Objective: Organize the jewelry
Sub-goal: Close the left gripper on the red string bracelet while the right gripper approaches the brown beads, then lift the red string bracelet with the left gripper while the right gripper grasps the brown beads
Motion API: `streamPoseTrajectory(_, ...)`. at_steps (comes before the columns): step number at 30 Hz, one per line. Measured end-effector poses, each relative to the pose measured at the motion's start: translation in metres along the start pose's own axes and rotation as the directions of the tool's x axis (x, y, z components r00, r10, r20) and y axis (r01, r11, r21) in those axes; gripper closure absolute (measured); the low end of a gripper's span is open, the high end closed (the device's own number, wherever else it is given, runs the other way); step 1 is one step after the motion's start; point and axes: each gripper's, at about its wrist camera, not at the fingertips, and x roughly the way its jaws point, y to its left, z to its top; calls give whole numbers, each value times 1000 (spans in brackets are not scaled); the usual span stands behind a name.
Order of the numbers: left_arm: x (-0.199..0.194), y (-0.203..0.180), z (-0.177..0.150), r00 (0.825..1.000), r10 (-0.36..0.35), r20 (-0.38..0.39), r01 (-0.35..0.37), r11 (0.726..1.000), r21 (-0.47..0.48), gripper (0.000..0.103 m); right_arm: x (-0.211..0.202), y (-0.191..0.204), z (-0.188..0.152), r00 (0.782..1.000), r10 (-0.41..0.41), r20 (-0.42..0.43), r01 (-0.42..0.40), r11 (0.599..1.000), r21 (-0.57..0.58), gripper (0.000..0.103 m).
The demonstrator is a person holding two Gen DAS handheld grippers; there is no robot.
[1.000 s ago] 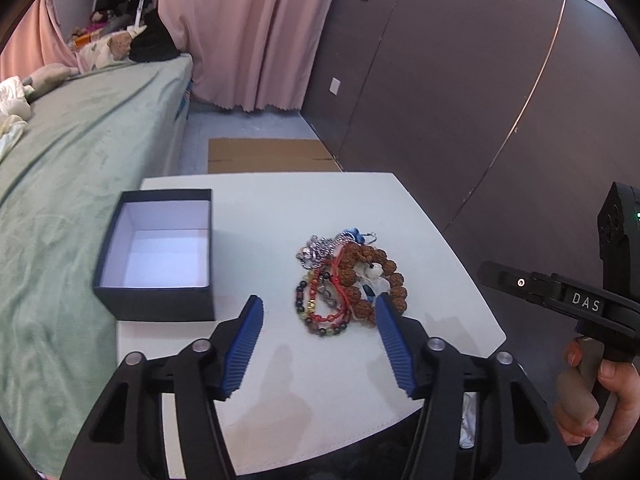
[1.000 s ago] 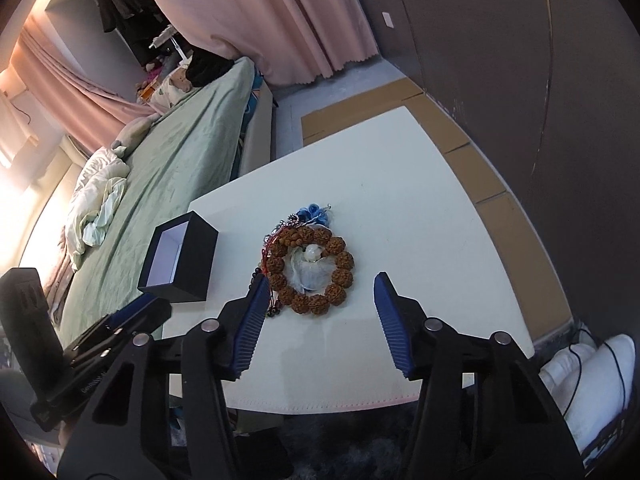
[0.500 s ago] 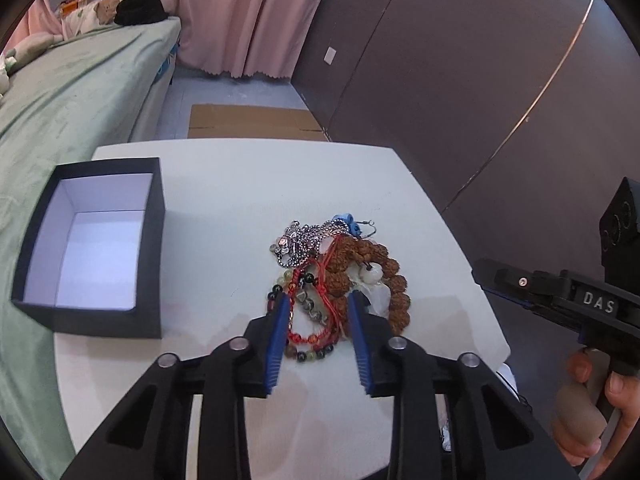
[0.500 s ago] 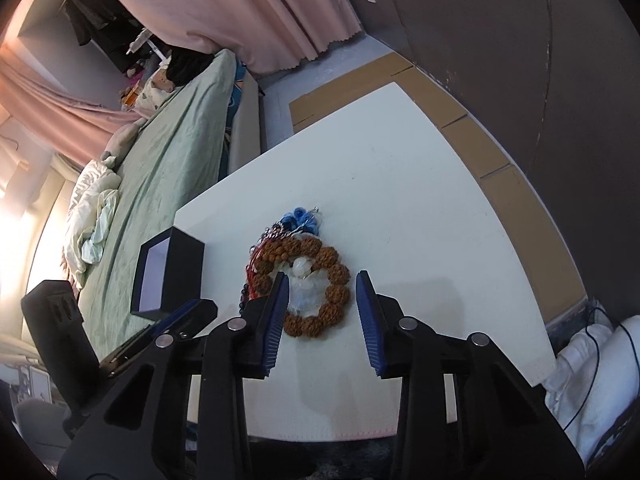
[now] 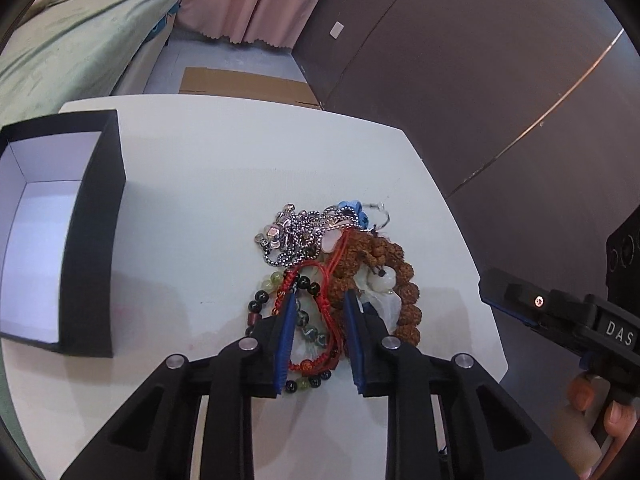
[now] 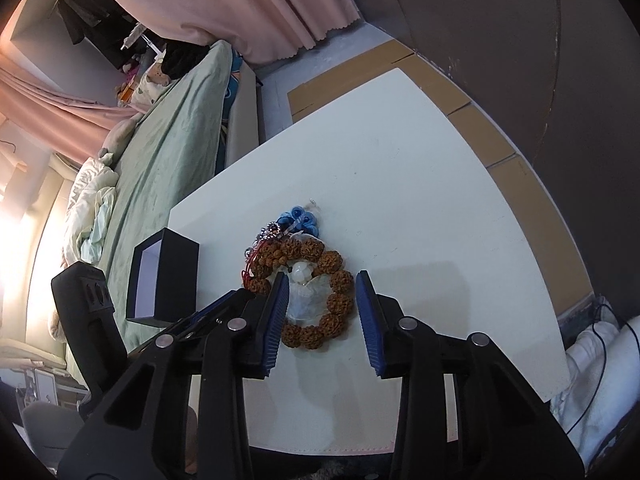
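Note:
A pile of jewelry lies mid-table: a brown seed-bead bracelet (image 5: 404,280), a red cord bracelet (image 5: 320,320), a green-and-black bead bracelet (image 5: 264,292), a silver chain (image 5: 296,236) and a blue piece (image 5: 354,210). My left gripper (image 5: 318,300) is down in the pile, its jaws partly closed around the red cord bracelet with a gap still showing. My right gripper (image 6: 322,280) is open, hovering over the brown bracelet (image 6: 336,300). An open black box (image 5: 60,232) with a white inside stands at the left; it also shows in the right wrist view (image 6: 164,280).
The white table (image 5: 200,184) is small, with its edges close on all sides. A green bed (image 6: 172,128) runs along the left. Brown cardboard (image 6: 492,136) lies on the floor by the dark wall. White bags and cables (image 6: 600,352) sit at the right.
My left gripper has dropped into the jewelry pile and its jaws have narrowed around the red cord bracelet. My right gripper has moved closer over the brown bracelet and narrowed a little.

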Motion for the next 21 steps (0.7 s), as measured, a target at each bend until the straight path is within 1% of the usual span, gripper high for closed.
streamPoseTrajectory(1,0,1,0,1000,-4,-1,4,1000,-4,85,1,-1,0,1000,-1,-2,1,1000,2,67)
streamPoseTrajectory(5,1,6,-1,999,-35,-8,34,999,-33,88,1,-2,-2,1000,4,-9,-4,1000,8,67)
streamPoseTrajectory(8,2,4,-2,999,-53,-11,52,998,-27,91,2,1,-3,1000,10,-13,-10,1000,-2,67)
streamPoseTrajectory(9,4,2,-3,999,-52,-8,52,998,-18,92,3,1,-3,1000,11,-18,-11,1000,-5,67)
streamPoseTrajectory(10,6,1,-4,999,-45,-9,45,999,-10,98,5,1,-3,1000,11,-23,-11,1000,-6,67)
streamPoseTrajectory(11,8,0,-5,999,-38,-8,38,999,-6,98,7,2,-2,1000,8,-27,-8,1000,-7,67)
streamPoseTrajectory(16,2,-1,-5,999,-41,-8,41,999,-10,99,15,-1,-3,999,-16,-44,16,1000,-4,67)
streamPoseTrajectory(21,-13,-3,-3,998,-56,24,56,998,-7,99,26,-2,-2,997,-45,-67,45,999,-4,67)
